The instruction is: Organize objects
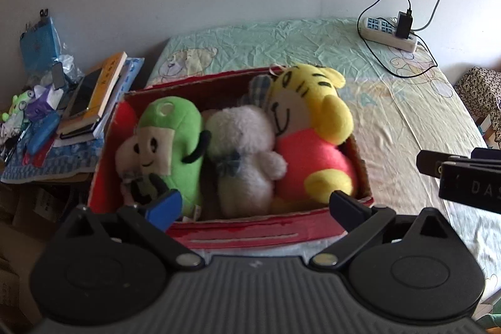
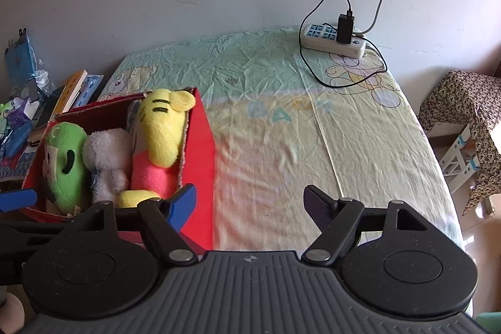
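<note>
- Bed (image 2: pixel 344 146), pale green and yellow cartoon sheet, spreads ahead of both tools and fills the ground under the right tool.
- Red cardboard box (image 1: pixel 250 235), open top, stands on the bed straight ahead of the left tool (image 1: pixel 255 205); ahead and to the left of the right tool (image 2: pixel 250 202).
- Yellow tiger plush (image 1: pixel 313 127) with pink body, inside the box at its right end, head toward the far wall.
- Green plush (image 1: pixel 178 140) inside the box toward the left end; a smaller white face plush is tucked against its left.
- White fluffy plush (image 1: pixel 247 152) inside the box, wedged between green plush and tiger.
- Left tool: jaws spread wide, nothing between them, near edge of box just beyond the tips.
- Right tool: released, jaws wide apart over bare sheet, nothing gripped; blue finger (image 2: pixel 183 202) just beside the box's right wall.
- Power strip (image 2: pixel 333 41) with black charger, far ahead-right of the right tool, near the wall.
- Stack of books (image 1: pixel 94 102) on clutter to the far left of the left tool, off the bed.
</note>
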Motion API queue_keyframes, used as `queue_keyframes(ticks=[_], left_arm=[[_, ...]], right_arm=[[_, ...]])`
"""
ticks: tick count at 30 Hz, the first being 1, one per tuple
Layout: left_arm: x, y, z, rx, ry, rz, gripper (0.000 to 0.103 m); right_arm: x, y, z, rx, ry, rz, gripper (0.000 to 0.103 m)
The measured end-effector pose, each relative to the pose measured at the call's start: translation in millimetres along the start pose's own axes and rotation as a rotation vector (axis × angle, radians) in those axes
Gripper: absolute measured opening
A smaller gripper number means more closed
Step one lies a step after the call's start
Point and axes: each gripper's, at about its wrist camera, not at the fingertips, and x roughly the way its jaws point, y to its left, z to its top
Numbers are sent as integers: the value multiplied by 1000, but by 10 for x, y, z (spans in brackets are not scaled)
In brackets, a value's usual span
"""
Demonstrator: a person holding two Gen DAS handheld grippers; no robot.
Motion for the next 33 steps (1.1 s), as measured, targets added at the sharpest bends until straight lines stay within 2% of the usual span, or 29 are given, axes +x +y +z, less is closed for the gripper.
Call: queue_keyframes(ticks=[9,15,21,33], left_arm=[[-16,587,11,11,-37,20,101],[65,881,-24,-19,-48,41,101],[115,995,-48,-12,-33,44,101],[138,1082,30,-41,-44,72,101]], right_arm=[[-19,600,8,-3,-17,7,79],[20,871,-26,15,-37,14,80],[49,1041,-59,26,-41,9,80],[123,1171,34,-89,-37,2,80]])
